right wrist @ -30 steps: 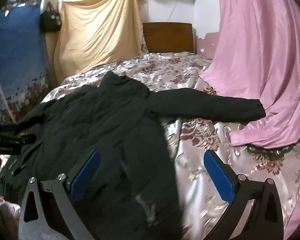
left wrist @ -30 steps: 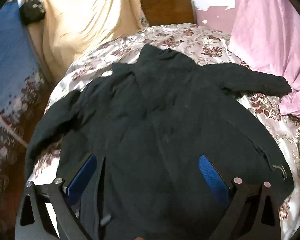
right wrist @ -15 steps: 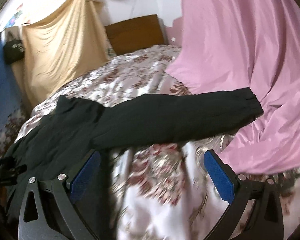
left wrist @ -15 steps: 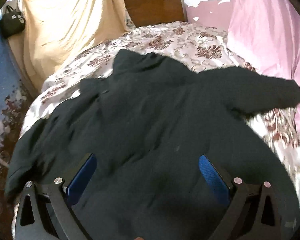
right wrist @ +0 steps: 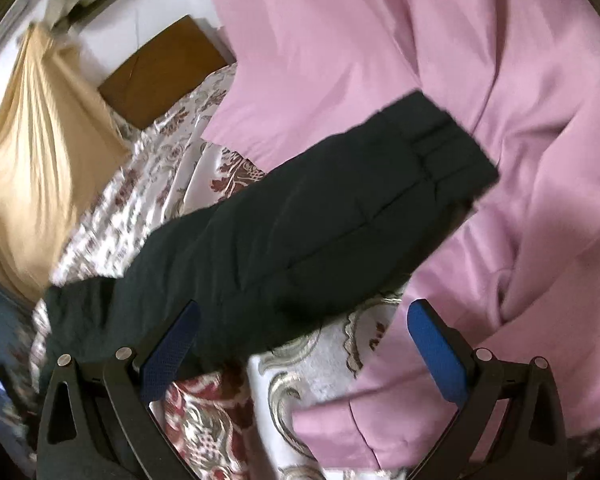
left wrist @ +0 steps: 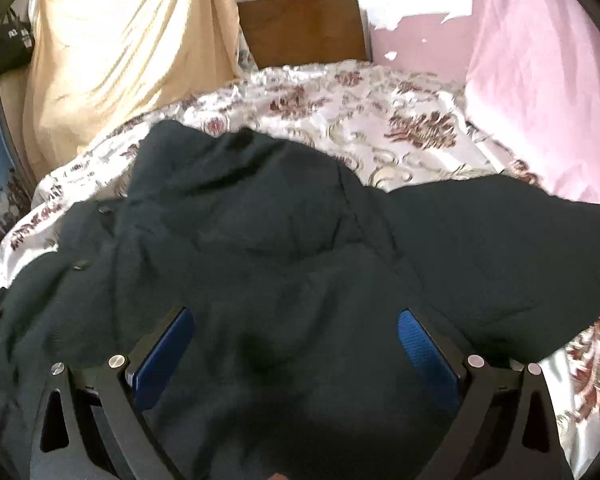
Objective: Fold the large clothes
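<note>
Where claws (left wrist: pixel 292 344) gape, jacket (left wrist: pixel 284 248) beneath

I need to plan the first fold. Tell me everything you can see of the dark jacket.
The dark jacket looks padded, with stitched seams and small snaps near one edge. It lies spread flat on the floral bedspread, collar end toward the wooden headboard. One sleeve stretches sideways, its banded cuff resting on the pink sheet. Neither gripper holds it.

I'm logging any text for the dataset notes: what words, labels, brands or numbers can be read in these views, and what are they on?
None can be read for sure.
Black bag hanging top left: white marks, too small and blurred to read.
Dark coat, flowered bedcover, pink cloth: no text seen.
</note>
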Demonstrator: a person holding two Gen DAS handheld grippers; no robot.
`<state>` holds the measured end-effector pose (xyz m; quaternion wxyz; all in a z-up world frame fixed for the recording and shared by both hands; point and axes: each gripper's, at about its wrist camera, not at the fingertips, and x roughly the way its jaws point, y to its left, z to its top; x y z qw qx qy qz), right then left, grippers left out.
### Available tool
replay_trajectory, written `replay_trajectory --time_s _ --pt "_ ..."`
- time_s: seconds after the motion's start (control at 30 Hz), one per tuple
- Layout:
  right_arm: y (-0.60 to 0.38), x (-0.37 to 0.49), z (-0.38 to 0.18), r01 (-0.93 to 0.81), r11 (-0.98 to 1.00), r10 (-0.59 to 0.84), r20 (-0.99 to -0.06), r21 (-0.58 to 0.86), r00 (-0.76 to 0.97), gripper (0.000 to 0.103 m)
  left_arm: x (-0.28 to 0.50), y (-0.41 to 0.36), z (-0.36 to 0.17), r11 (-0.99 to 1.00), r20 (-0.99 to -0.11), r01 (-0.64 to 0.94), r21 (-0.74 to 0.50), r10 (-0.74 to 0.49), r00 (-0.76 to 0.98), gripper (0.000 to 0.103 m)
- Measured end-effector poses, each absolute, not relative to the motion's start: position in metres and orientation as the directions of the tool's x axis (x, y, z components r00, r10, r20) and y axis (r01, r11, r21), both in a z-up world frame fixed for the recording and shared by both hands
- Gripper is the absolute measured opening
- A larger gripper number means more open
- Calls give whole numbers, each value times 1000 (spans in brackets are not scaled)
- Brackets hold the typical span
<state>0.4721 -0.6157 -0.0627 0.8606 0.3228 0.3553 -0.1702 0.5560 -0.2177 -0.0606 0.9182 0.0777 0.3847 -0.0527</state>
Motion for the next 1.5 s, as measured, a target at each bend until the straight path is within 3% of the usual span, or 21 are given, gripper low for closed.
replay_trajectory --time_s 0.13,0.3,0.37,0.43,0.53,0.6,0.87,1.07,1.27,1.5 --pt "-630 482 -89 603 596 -46 -728 529 684 102 568 -222 -83 982 -766 165 96 -33 642 103" --pt "-622 490 -101 680 514 -125 -738 523 663 100 578 -220 -110 983 -823 176 51 -59 565 103" --pt "-616 494 -104 697 507 -158 -740 507 653 82 581 -220 -117 983 -831 180 29 -76 551 103" --pt "-612 500 -106 705 509 -172 -744 494 646 43 583 -219 -122 984 -834 178 11 -90 545 103" --pt "-603 507 -102 697 508 -189 -724 506 664 19 584 -218 -124 983 -836 181 2 -98 539 103" --pt "-599 511 -87 680 545 -210 -705 490 677 11 584 -213 -121 982 -835 186 -27 -124 536 103" --pt "-552 507 13 540 746 -272 -561 390 782 8 544 -157 -76 979 -826 196 -55 -155 542 103" --pt "-451 517 86 324 908 -188 -434 265 881 8 502 -74 -22 982 -820 175 -75 -161 549 103" --pt "-333 525 117 98 987 -35 -420 130 907 8 450 18 19 985 -813 115 -132 -174 555 103" --pt "-186 522 109 -118 989 69 -449 -84 891 8 393 110 41 982 -788 23 -185 -162 593 103"
